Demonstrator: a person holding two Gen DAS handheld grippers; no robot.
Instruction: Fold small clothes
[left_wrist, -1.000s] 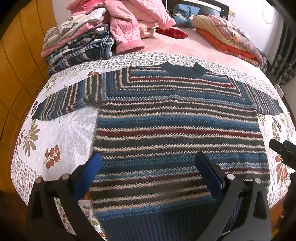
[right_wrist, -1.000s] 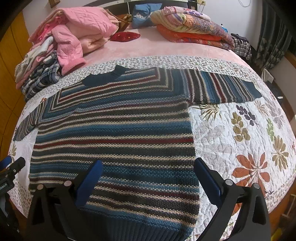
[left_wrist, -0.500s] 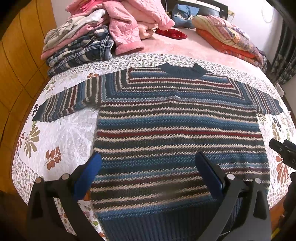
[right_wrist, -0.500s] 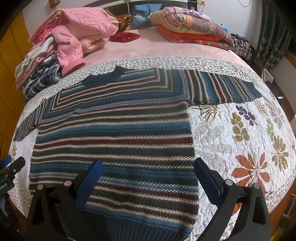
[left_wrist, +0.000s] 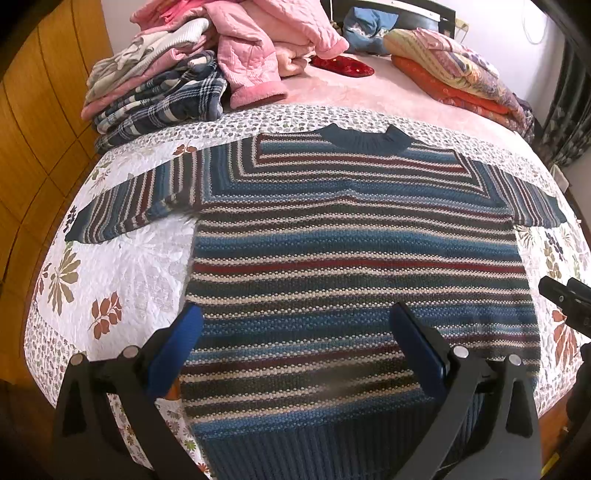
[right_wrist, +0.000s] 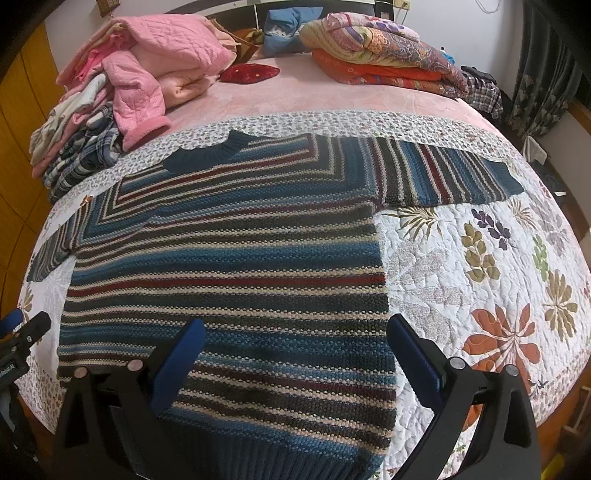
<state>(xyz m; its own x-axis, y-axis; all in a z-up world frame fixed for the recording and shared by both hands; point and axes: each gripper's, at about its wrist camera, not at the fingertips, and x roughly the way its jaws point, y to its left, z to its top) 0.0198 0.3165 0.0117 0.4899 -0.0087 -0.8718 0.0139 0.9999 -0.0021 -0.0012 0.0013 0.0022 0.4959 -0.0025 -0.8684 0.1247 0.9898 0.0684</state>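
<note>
**Pre-fold position: both grippers empty**

Left gripper (left_wrist: 295, 343) and right gripper (right_wrist: 291, 347) hover wide open above the hem, apparently untouching. The striped sweater (left_wrist: 354, 266) lies flat, sleeves spread, on the bed quilt (right_wrist: 480, 266), ready for folding.

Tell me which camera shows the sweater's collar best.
The left wrist view: the collar lies near the centre, seen head-on with its whole curve. The right wrist view shows the collar off to the left, at an angle, but still unhidden.
</note>
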